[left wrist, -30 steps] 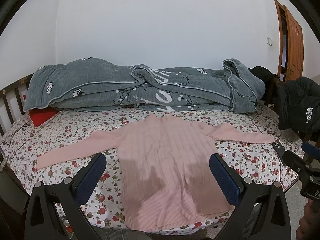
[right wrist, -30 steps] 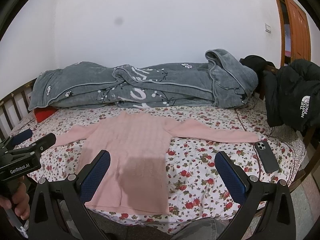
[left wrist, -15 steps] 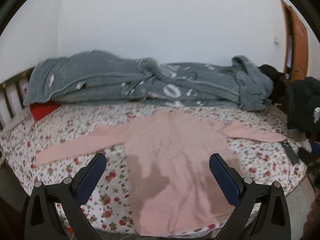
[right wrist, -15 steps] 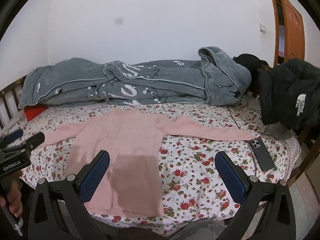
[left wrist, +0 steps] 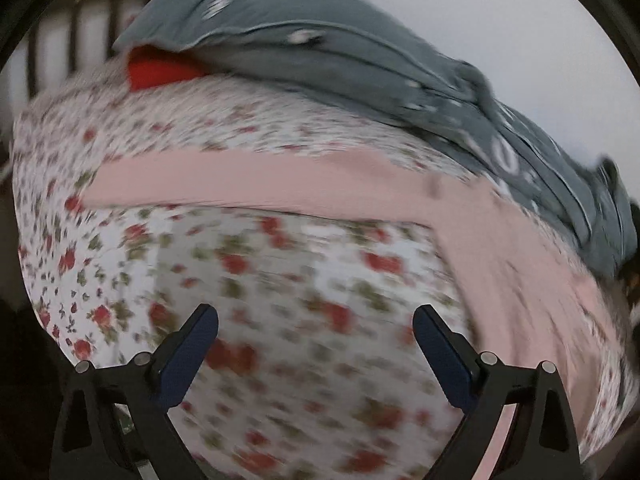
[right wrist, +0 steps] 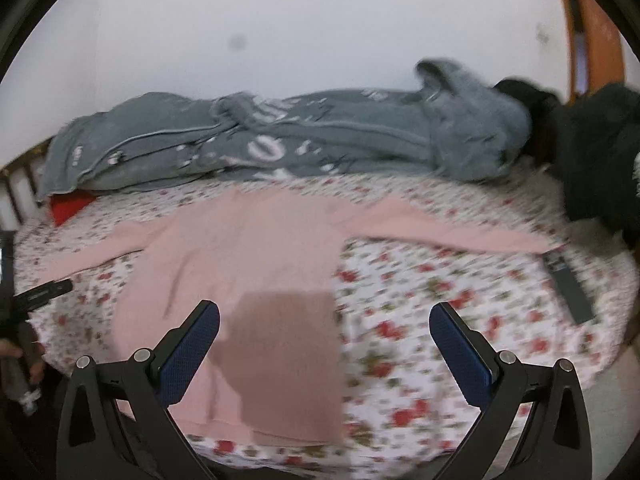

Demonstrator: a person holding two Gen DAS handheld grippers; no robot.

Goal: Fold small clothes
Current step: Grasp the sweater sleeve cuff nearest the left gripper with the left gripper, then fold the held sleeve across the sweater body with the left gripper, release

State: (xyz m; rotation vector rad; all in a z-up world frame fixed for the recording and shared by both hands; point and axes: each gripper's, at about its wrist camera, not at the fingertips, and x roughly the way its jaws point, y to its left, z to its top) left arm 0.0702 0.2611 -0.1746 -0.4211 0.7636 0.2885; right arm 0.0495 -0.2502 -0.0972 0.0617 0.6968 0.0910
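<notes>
A pink knit sweater (right wrist: 248, 256) lies flat on the floral bedsheet (right wrist: 420, 312), sleeves spread to both sides. In the blurred left wrist view its left sleeve (left wrist: 248, 188) runs across the middle and its body (left wrist: 532, 296) lies at the right. My left gripper (left wrist: 316, 340) is open and empty, low over the sheet just short of that sleeve. It also shows at the left edge of the right wrist view (right wrist: 40, 296). My right gripper (right wrist: 324, 340) is open and empty above the sweater's lower right hem.
A grey quilt (right wrist: 280, 144) is bunched along the wall side of the bed. A red pillow (left wrist: 156, 72) peeks from under it. A phone (right wrist: 568, 284) lies at the bed's right edge. A black jacket (right wrist: 600, 152) is piled at the right. Wooden bed rails (left wrist: 60, 48) stand at the left.
My left gripper has swung left and dropped close over the sheet near the left sleeve; its view is blurred. My right gripper has moved forward slightly. Both stay open.
</notes>
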